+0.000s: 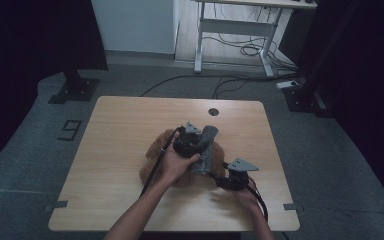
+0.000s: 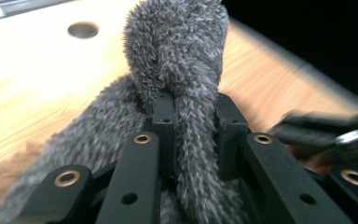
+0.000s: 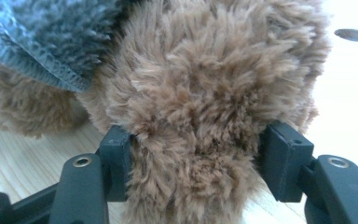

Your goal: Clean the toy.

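On the wooden table [image 1: 115,150] a brown plush toy [image 1: 155,150] lies a little right of centre, with a grey fluffy cloth [image 1: 207,145] draped over it. The left gripper [image 1: 192,142], held in the person's left hand [image 1: 175,165], sits over the toy's middle; in the left gripper view its jaws are clamped on a narrow fold of the grey cloth [image 2: 182,70], which rises upright between them toward twelve o'clock. The right gripper [image 1: 230,180], at about four o'clock from the toy, is held by the right hand [image 1: 247,197]. In the right gripper view its jaws stand fairly wide, pressed against both sides of a thick lobe of the brown plush toy [image 3: 205,93], and the stitched hem of the grey cloth [image 3: 42,42] hangs at ten o'clock. A round cable hole [image 1: 213,112] sits near the table's far edge at twelve o'clock. On the floor at nine o'clock from the table, black tape forms the digit "9" [image 1: 70,130]. No brand or label is readable on the toy or cloth.
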